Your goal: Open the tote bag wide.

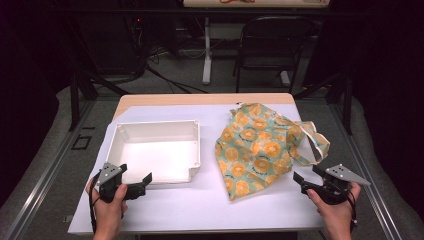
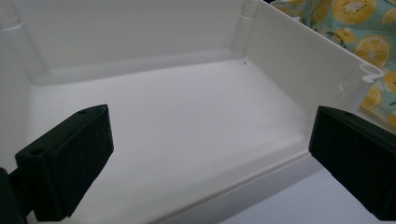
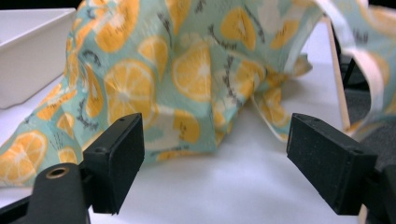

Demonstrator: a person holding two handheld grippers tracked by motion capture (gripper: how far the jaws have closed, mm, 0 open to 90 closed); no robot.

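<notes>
A teal cloth bag [image 1: 255, 150] printed with orange slices lies crumpled on the right half of the table, its strap [image 1: 317, 142] looping out to the right. My right gripper [image 1: 307, 173] stands open just off the bag's near right corner. In the right gripper view the bag [image 3: 187, 70] lies a little beyond the open right gripper [image 3: 215, 163], with nothing between the jaws. My left gripper [image 1: 135, 173] is open at the near edge of a white tray [image 1: 156, 123]. The left gripper [image 2: 210, 158] looks into the bare tray [image 2: 187, 107].
A white sheet [image 1: 200, 205] covers the wooden table. The tray's side wall [image 2: 303, 60] stands between the left gripper and the bag [image 2: 359, 28]. The tray [image 3: 28, 46] shows left of the bag. A dark folding chair [image 1: 272, 45] stands behind the table.
</notes>
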